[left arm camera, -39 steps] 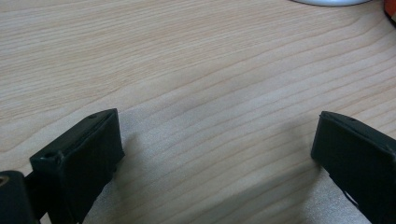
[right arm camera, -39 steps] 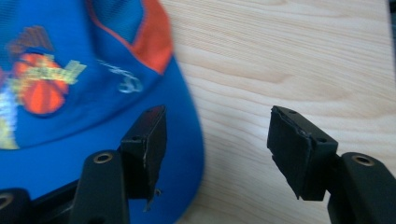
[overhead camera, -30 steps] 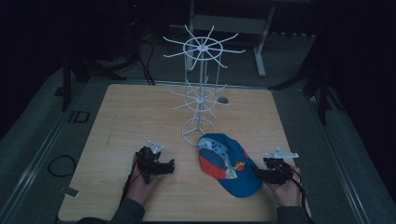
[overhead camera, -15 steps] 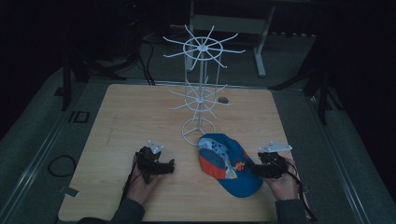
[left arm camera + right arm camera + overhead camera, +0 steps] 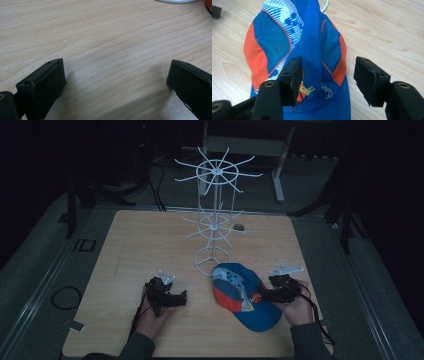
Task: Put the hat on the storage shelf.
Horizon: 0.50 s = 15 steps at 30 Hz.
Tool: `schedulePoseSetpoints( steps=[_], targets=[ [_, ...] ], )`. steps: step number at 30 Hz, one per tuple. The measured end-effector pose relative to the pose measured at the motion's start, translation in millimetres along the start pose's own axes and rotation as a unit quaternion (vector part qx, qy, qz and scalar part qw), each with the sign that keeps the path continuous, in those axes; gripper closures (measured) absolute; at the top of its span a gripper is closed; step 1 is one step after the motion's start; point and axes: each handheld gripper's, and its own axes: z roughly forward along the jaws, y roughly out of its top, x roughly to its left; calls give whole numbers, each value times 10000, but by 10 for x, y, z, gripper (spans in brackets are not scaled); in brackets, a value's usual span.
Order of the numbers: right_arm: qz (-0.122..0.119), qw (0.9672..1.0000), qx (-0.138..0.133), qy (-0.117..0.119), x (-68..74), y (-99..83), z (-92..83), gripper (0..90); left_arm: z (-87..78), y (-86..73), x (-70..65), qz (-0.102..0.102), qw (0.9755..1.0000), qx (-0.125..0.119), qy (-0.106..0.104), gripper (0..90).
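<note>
While the right tool (image 5: 327, 75) stands open over it, the blue cap (image 5: 312, 50) shows orange mesh panels and white stripes.

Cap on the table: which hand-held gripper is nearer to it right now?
Right. The right hand-held gripper hangs over the cap, jaws open astride its crown near the brim. The left hand-held gripper sits apart on the table, at the cap's far side, jaws open over bare wood.

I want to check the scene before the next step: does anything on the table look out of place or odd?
The blue and orange cap lies flat on the table beside the white wire rack, not hung on it. Otherwise nothing stands out.
</note>
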Motion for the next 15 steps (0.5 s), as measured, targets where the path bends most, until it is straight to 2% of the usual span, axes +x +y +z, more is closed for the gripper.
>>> schedulePoseSetpoints(
  steps=[15],
  targets=[
    [-329,9993,-89,122,82,333,142,375,-1,1,-1,-16,10000,2,-6,24]
  ],
)
